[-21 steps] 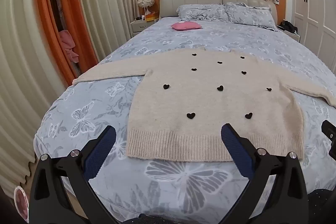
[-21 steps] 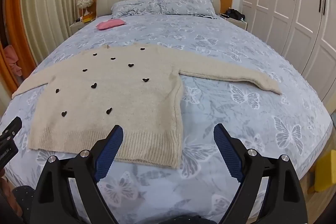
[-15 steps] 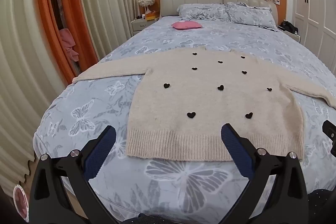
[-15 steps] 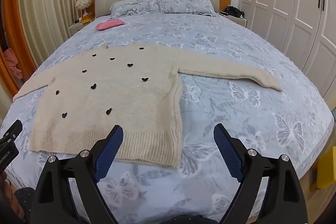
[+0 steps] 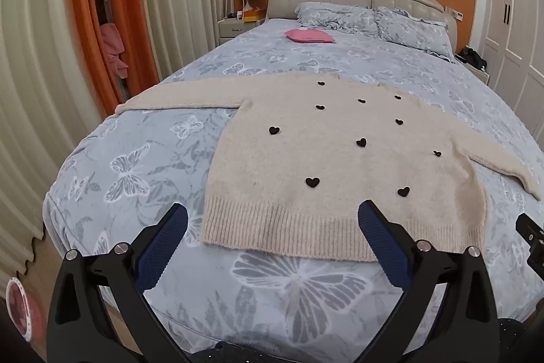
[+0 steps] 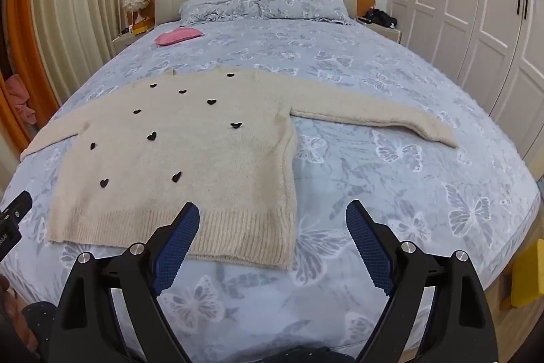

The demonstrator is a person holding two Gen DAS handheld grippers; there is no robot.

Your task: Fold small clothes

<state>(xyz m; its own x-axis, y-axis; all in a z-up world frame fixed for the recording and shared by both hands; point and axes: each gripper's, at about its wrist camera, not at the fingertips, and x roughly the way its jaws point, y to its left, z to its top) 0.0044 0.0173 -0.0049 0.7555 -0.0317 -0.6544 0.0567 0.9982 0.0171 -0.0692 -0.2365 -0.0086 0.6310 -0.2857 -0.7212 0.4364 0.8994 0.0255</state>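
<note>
Left wrist view
Sweater: a cream knit sweater (image 5: pixel 340 159) with small black hearts lies flat on the butterfly-print bed (image 5: pixel 136 159), sleeves out to both sides, ribbed hem (image 5: pixel 333 227) nearest.
Left gripper (image 5: pixel 272 220): spread wide, empty, hovering above the hem.
Handling: looks soft, light and floppy; it likely sags and stretches when lifted.

Right wrist view
Right gripper (image 6: pixel 272 220): spread wide, pinching nothing, over the hem's right corner (image 6: pixel 282 254).
Right sleeve (image 6: pixel 374 118): lies straight out.
Hold: I would pinch a cuff or hem corner.
</note>
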